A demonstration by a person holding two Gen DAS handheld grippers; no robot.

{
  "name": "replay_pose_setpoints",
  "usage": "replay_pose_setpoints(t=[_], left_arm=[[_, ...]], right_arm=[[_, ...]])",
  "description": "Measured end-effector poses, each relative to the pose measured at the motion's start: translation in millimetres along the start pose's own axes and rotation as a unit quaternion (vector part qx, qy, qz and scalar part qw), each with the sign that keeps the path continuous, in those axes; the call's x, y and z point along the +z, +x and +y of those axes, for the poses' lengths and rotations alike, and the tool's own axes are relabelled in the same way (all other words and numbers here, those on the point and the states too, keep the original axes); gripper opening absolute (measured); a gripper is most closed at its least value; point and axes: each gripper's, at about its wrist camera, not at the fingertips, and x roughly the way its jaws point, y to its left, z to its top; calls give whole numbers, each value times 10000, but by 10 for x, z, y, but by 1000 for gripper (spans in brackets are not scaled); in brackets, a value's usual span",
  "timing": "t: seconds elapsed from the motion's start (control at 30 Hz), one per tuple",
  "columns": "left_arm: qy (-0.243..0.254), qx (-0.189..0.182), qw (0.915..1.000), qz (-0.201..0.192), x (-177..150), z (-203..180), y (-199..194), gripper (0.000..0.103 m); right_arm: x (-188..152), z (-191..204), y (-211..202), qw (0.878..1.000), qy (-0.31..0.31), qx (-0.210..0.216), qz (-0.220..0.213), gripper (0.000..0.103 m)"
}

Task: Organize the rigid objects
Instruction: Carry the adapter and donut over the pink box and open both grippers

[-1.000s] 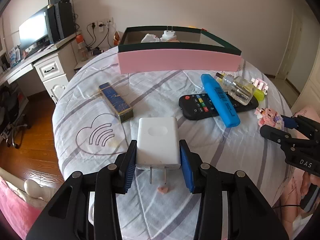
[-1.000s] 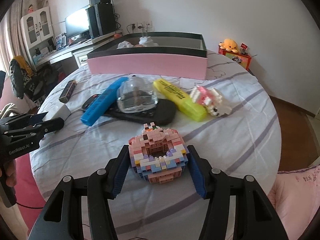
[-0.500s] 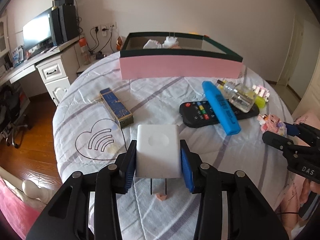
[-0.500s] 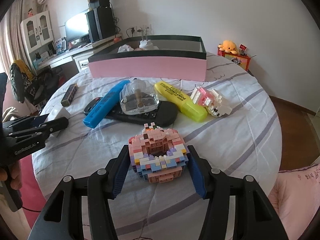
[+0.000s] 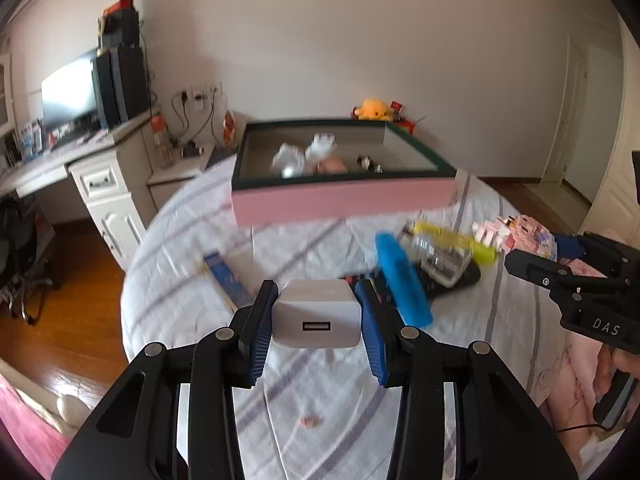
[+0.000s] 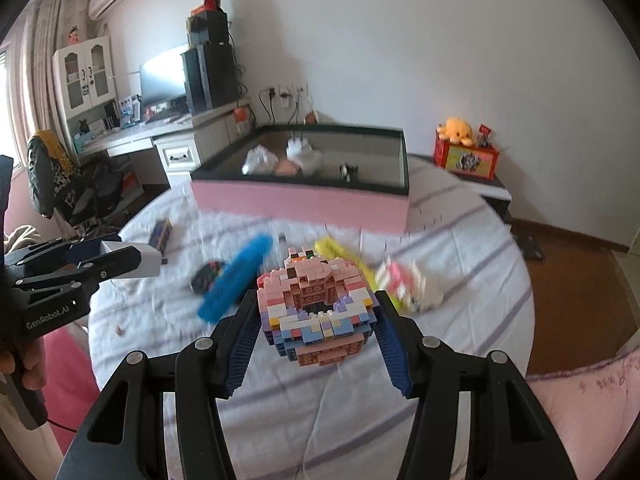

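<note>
Aloft, left claw [image 5: 316, 322] clamps charger [image 5: 316, 314], port facing camera; right claw [image 6: 316, 316] clamps brick donut [image 6: 316, 304].

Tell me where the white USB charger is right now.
The white USB charger is clamped in the left tool, lifted above the bedspread, in front of the pink box.

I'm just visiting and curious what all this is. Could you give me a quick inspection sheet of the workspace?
Surface: round table under a striped white cloth.
Job's things: white charger; brick donut; pink box holding small items.
Clutter: blue marker, yellow marker, remote, clear bottle, pink brick toy, blue carton.
Grippers: left gripper clamps the charger; right gripper clamps the donut; both held above the cloth.
Cables: plugs at wall sockets.
Surroundings: desk, monitor, plush toy.
</note>
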Motion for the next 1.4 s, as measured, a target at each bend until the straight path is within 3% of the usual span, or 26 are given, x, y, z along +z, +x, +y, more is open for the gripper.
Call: replay_pose_setpoints(t=[0.3, 0.43, 0.53, 0.77, 0.97, 1.4], left_arm=[[324, -133, 9982, -497, 709, -31, -17, 41], [335, -627, 9960, -537, 1125, 47, 131, 41], [470, -434, 9967, -502, 1454, 94, 344, 41], [414, -576, 9975, 44, 1908, 325, 1015, 41], [434, -296, 9973, 511, 2128, 485, 1653, 41], [406, 75, 9882, 1473, 1999, 695, 2707, 41]], right_arm=[[669, -60, -6, 9989, -217, 86, -412, 57], [981, -91, 131, 9982, -305, 278, -436, 57], [1232, -62, 307, 9977, -500, 255, -388, 57], [1688, -104, 850, 9980, -593, 209, -119, 57], [1927, -267, 1399, 9990, -349, 215, 201, 57], [1944, -511, 2498, 9913, 0, 127, 1310, 57]])
